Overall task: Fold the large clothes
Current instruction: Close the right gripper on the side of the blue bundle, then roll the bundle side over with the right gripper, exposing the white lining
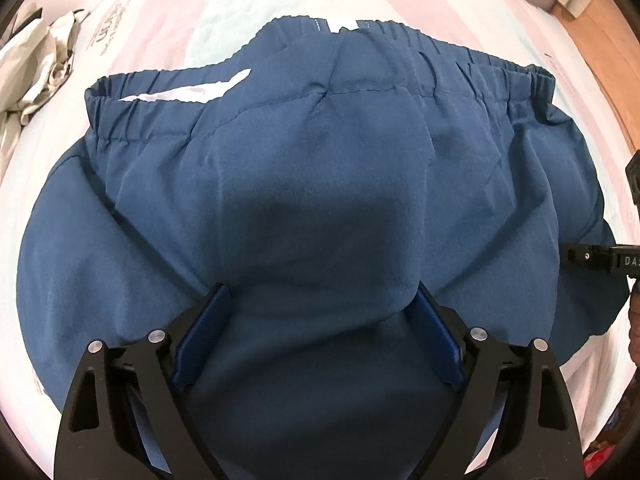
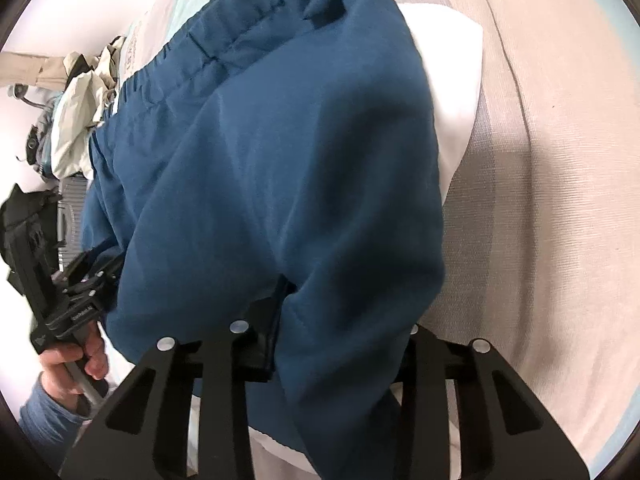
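Blue trousers [image 1: 304, 184] lie on the bed [image 1: 248, 4], waistband [image 1: 120, 88] at the far end from both grippers, white inner lining showing through the waist opening.

Left gripper [image 1: 320, 296]: jaws spread wide, pointing steeply down. A folded hump of the blue cloth sits between the blue pads [image 1: 200, 340] and spills over them toward the camera. Pads sit at the sides of the fold; no clear squeeze on it visible.

Right gripper [image 2: 340, 320]: jaws partly drawn in, with a bunch of the trouser fabric between them. The cloth drapes over the fingers and hides the right fingertip, so whether the pads actually press on it cannot be told. Fabric rises from this gripper up and away toward the waistband.

Beige garment [image 1: 44, 60] crumpled on the bed, far left of the left gripper, beyond the waistband's left end. Wooden floor [image 1: 600, 40] far right, past the bed edge.

In the right wrist view, the person's left hand [image 2: 76, 364] in a blue sleeve [image 2: 48, 428] grips the left gripper's handle, left of the trousers.
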The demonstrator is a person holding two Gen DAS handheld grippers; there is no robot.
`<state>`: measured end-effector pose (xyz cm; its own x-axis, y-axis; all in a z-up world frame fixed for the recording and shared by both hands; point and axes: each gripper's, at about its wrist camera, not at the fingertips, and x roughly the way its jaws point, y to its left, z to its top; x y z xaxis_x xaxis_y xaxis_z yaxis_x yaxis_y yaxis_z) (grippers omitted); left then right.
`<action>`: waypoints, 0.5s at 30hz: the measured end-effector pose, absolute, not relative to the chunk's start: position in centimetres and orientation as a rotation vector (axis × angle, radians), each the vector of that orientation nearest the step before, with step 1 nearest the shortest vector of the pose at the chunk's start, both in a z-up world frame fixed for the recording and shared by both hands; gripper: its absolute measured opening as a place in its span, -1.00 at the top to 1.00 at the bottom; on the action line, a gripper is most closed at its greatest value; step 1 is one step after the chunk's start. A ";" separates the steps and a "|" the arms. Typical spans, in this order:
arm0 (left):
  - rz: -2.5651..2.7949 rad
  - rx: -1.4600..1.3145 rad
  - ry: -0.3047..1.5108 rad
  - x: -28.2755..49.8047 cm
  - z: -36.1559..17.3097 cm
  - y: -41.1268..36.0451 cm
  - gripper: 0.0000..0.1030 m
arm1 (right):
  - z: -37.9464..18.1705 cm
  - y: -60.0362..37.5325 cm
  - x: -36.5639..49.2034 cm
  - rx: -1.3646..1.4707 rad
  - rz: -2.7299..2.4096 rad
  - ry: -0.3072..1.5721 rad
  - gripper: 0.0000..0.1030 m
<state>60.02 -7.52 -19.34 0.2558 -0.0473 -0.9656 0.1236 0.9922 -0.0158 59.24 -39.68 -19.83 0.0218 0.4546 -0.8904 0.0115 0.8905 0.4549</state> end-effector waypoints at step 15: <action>-0.194 0.062 1.310 58.9 -18.7 -5.8 -0.62 | -18.0 -36.8 57.9 0.388 0.124 1.486 0.60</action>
